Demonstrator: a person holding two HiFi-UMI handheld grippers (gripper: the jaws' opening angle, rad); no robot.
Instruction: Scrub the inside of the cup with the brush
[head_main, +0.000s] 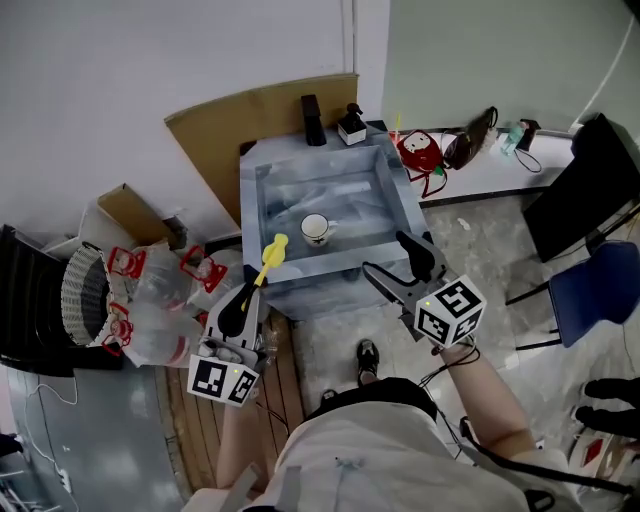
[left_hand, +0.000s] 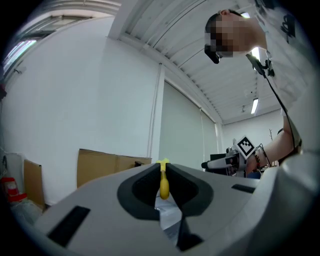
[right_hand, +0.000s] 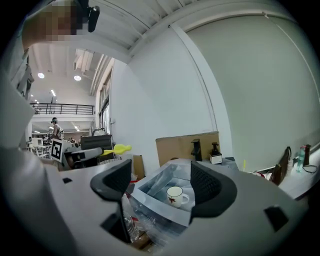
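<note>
A white cup with a small red mark stands upright in the foil-lined sink basin; it also shows in the right gripper view as the cup. My left gripper is shut on the yellow brush, whose handle sticks up toward the basin's front edge; the brush is pinched between the pads. My right gripper is open and empty, hovering at the basin's front right corner, short of the cup.
A black tap and a soap dispenser stand at the basin's back rim. Cardboard leans behind. Plastic bottles with red caps lie left on the floor. A red bag and a blue chair sit right.
</note>
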